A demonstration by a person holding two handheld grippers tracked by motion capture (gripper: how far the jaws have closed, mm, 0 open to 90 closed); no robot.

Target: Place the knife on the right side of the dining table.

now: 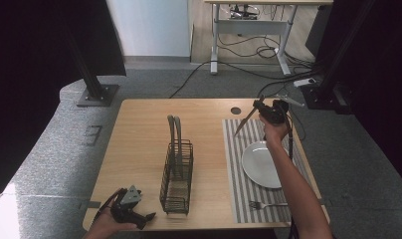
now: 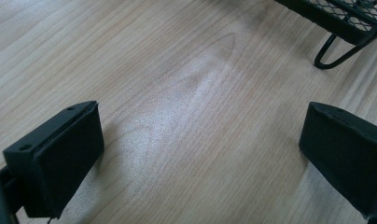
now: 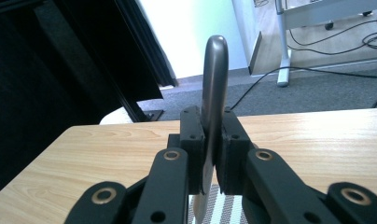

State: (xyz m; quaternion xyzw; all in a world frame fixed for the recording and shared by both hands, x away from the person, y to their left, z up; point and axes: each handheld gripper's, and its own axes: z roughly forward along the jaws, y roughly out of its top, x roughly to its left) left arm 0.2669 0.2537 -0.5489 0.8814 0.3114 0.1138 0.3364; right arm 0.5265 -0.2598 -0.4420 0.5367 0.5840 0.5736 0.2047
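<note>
My right gripper (image 1: pixel 261 108) is raised over the far end of the striped placemat (image 1: pixel 233 149) and is shut on a metal knife (image 1: pixel 244 123). The knife slants down and to the left from the jaws. In the right gripper view the knife (image 3: pixel 214 79) stands edge-on between the pads (image 3: pixel 192 140), its rounded end sticking out past them. My left gripper (image 1: pixel 144 217) rests at the table's near left corner, beside the black wire caddy (image 1: pixel 176 174). Its jaws are wide open over bare wood (image 2: pixel 200 135), with nothing between them.
Two utensil handles (image 1: pixel 174 130) rise out of the caddy. A white plate (image 1: pixel 262 164) lies on the placemat, and a fork (image 1: pixel 266 204) lies near the placemat's front edge. One wire foot of the caddy (image 2: pixel 338 49) is close ahead of the left gripper. A cable hole (image 1: pixel 236 110) marks the table's far side.
</note>
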